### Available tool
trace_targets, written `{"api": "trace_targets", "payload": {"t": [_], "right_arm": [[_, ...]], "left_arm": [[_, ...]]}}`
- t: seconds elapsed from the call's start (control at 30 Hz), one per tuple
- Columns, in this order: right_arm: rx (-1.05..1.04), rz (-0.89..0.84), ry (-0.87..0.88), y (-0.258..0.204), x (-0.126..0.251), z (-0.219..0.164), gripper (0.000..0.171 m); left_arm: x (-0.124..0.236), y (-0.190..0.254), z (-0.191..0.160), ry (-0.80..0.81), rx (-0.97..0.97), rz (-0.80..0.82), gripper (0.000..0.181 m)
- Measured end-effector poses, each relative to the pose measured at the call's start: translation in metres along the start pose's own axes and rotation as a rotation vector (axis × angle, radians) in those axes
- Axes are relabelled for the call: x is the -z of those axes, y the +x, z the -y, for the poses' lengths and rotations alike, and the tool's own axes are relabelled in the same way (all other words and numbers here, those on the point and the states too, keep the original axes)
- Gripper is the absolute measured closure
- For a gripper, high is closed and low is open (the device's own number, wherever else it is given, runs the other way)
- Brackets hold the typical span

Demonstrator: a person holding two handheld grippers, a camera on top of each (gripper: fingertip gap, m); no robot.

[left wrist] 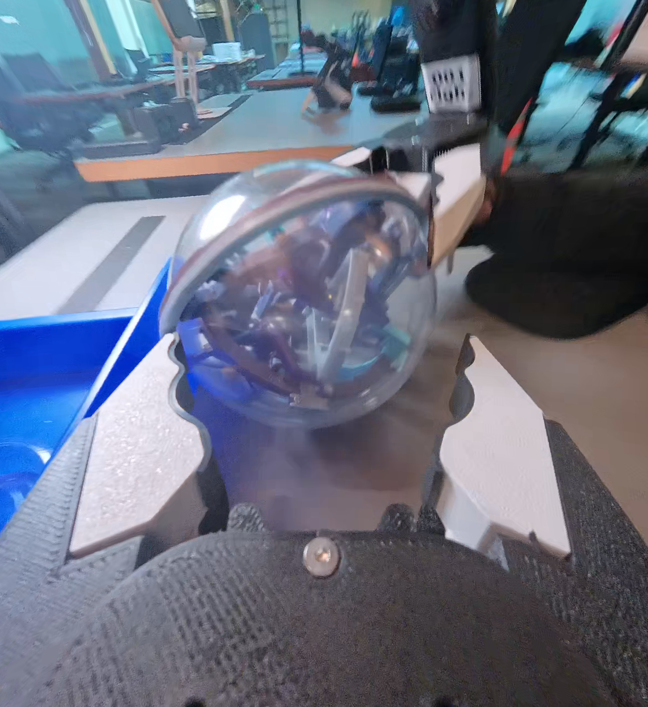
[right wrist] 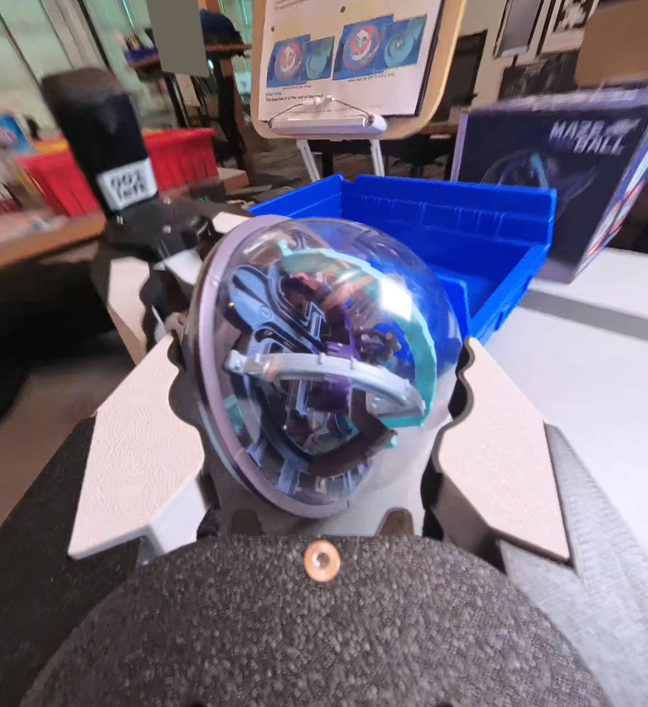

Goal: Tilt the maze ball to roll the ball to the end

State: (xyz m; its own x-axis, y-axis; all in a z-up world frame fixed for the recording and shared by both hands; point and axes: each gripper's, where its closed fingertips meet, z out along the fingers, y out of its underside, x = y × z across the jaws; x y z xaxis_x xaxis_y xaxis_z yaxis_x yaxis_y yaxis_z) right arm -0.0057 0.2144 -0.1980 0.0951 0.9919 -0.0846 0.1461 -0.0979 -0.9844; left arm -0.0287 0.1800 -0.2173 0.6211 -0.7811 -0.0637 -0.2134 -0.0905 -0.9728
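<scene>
Your right gripper (right wrist: 318,386) pinches the clear maze ball (right wrist: 322,367) between both fingers, lifted above the white worktop (right wrist: 601,382). Your left gripper (left wrist: 320,367) is spread wide just short of it. The blue bin (right wrist: 487,229) sits behind.

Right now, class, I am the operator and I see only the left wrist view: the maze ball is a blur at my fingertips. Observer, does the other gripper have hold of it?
Observer: Yes. In the right wrist view the maze ball sits deep between the right gripper's fingers, touching both.
Operator: Are the tracks any clearer there?
Observer: Sharper: a teal track arcs over a grey track inside the shell. I cannot pick out the small ball.
Operator: What stands beyond the blue bin on that side?
Observer: Behind the blue bin there is a stand holding a printed sheet.
</scene>
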Motion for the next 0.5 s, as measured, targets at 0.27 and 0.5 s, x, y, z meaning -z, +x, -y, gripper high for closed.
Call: {"api": "trace_targets", "payload": {"t": [0.27,0.5], "right_arm": [[-0.299,0.115,-0.034,-0.004,-0.005,-0.010,0.031],[-0.134,0.247,-0.155,-0.038,-0.004,-0.030,0.038]], "left_arm": [[-0.005,-0.008,-0.001,-0.016,-0.039,0.100,0.040],[0.026,0.006,-0.006,0.000,0.236,0.032,0.040]]}}
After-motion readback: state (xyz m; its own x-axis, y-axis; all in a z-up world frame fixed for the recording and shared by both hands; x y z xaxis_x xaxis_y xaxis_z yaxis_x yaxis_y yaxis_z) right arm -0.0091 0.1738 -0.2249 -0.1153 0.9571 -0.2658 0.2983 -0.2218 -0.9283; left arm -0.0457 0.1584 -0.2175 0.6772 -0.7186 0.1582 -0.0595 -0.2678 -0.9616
